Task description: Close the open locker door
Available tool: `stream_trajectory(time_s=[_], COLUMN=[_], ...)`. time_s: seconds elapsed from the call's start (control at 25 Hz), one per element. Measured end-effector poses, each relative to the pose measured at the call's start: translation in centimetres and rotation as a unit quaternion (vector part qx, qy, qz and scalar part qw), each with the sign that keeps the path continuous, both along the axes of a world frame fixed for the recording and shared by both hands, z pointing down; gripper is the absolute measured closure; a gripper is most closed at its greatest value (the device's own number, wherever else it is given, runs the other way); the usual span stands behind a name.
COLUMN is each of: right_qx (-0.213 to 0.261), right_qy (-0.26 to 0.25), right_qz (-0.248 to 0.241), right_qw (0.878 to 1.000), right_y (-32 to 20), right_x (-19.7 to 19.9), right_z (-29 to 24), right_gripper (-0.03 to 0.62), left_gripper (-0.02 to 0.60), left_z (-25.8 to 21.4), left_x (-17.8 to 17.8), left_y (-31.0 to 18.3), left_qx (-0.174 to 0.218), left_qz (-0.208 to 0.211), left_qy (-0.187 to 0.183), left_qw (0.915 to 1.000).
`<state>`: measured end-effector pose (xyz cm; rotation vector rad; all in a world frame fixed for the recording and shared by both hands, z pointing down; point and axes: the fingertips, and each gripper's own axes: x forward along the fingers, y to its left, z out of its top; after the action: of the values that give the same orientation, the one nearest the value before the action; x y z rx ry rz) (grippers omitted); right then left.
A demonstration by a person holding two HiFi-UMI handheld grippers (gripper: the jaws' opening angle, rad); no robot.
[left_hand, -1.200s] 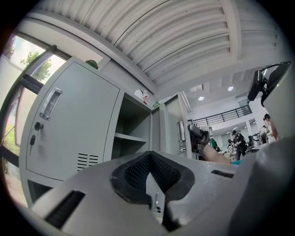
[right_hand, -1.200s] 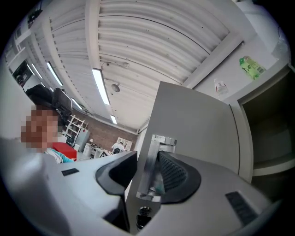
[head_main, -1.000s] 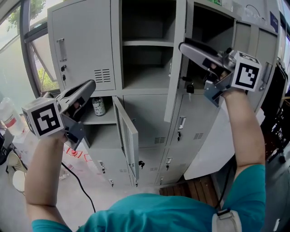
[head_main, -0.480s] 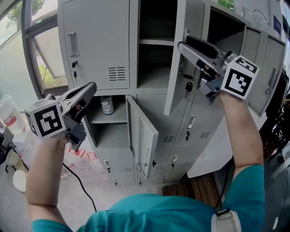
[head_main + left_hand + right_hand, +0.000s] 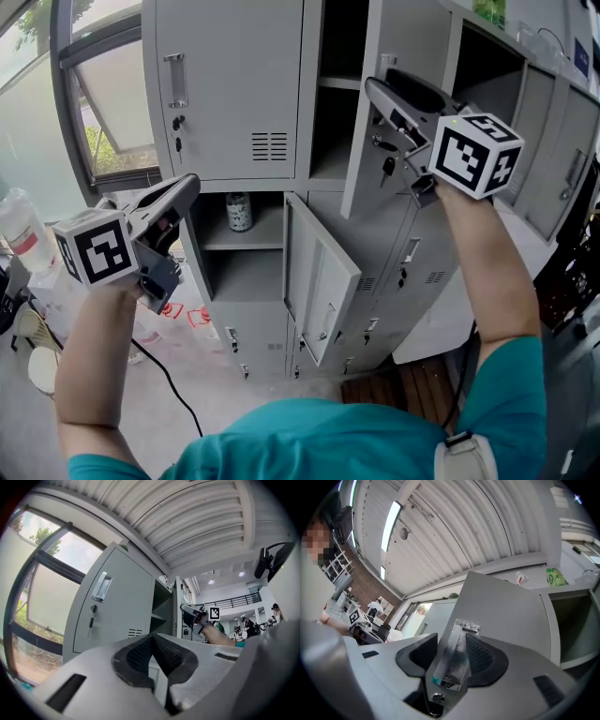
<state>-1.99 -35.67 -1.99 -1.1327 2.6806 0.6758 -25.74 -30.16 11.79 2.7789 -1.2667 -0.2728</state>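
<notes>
- Grey lockers up top in the head view, tops cut off.
- Small jar on a shelf in the lower open locker; label too small to read.
- Upper locker door open, top middle.
- Right gripper on it: jaws apart, just opened wider, handle between them, clear only in the right gripper view.
- Left gripper at left: jaws together, empty.

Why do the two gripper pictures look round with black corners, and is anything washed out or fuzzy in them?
Left gripper view: a wide-angle lens gives the round frame and bows the locker edges; the window is washed out. Right gripper view: same rounding; the ceiling light strip glares, and the door handle near the lens looks soft. Head view: milder bending, evenly lit.
</notes>
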Motion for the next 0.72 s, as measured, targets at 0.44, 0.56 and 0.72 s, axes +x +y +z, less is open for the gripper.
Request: stream_trajectory(time_s=[0.44,0.56,0.72], right_qx=[-0.011,-0.003,0.014], right_qy=[-0.023,-0.025,-0.025], right_qz=[0.111,0.132,0.165], right_qw=[0.993,0.991,0.986], right_y=[-5.1,-6.3,-7.8], right_x=[-3.1,-3.7,-4.4], right_z=[0.3,0.4,0.4], right_gripper=[0.419,0.419,0.419], left_gripper=[0.577,0.577,0.577], left_z=[1.9,2.4,3.2], left_x=[-5.2,-6.3,-7.8], left_y=[0.0,-0.1,-0.3], left_qx=[-0.017,-0.018,-0.027], left_qz=[-0.017,-0.009,-0.017], left_qy=[0.007,0.015,0.014], left_qw=[0.9997,0.9997,0.9994])
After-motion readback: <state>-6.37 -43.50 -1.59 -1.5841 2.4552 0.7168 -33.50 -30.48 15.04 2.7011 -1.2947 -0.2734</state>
